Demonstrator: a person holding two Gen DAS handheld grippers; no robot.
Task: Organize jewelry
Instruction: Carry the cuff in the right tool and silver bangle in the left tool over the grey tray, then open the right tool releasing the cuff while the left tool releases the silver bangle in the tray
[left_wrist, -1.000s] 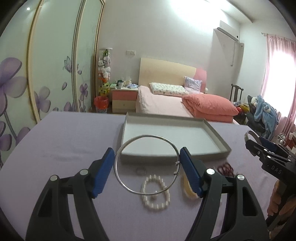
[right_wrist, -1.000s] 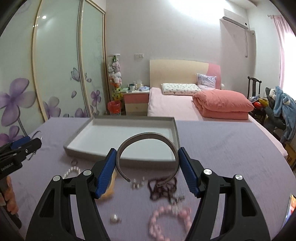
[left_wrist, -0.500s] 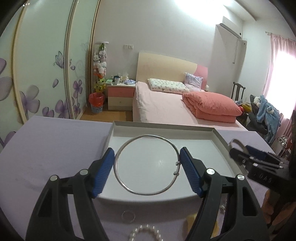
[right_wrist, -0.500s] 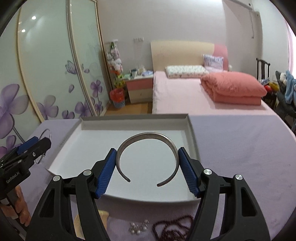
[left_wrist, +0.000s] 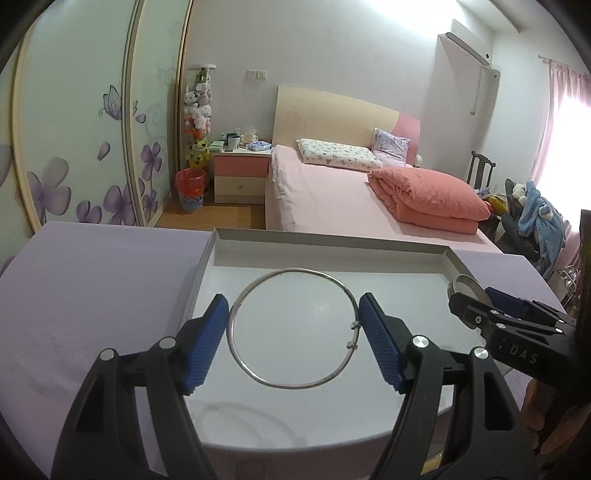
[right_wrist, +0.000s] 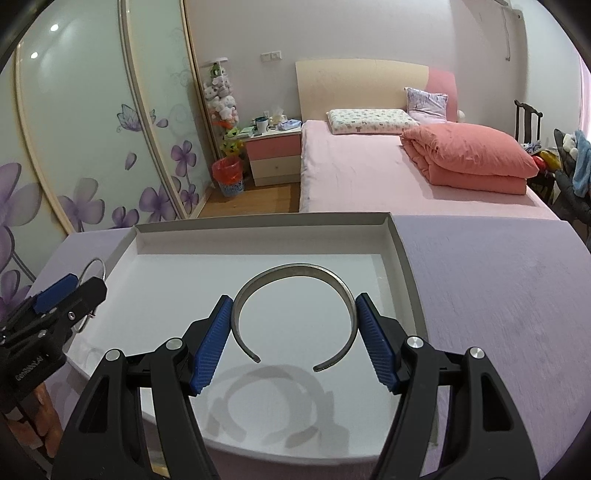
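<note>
Bangles (left_wrist: 293, 328) hover over tray (left_wrist: 332, 245) on lilac table (left_wrist: 92, 288).

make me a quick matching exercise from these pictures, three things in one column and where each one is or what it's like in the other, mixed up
Column one:
1. thin silver bangle
2. open metal cuff
3. white tray

Column two:
A. lies on the purple tablecloth
B. held in the right hand-held gripper
C. held in the left hand-held gripper

Pairs: 1-C, 2-B, 3-A

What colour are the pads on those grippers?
Blue, ribbed pads; clearest in the right wrist view.
</note>
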